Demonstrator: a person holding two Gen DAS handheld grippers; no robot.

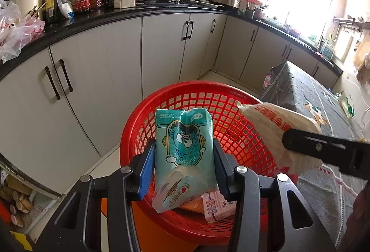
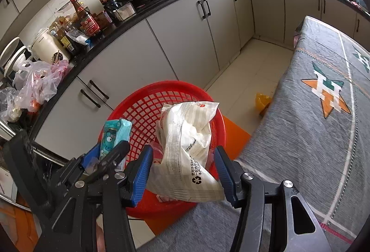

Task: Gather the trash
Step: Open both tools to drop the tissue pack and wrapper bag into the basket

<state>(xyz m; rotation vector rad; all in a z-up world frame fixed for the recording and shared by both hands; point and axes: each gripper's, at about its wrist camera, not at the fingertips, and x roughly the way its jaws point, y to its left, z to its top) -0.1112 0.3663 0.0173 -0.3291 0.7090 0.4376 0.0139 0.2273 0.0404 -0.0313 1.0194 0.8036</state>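
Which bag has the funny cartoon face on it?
The teal bag in the left gripper. The white bag in the right gripper shows only print and a recycling mark. Both hang over the red basket.

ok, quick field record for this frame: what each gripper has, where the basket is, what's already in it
left gripper: shut on teal snack packet, held over the basket
right gripper: shut on white plastic bag, held over the basket
red basket: on the floor, beside the grey tablecloth
basket contents: pink carton at the bottom, an orange item beside it
both held items: not yet released
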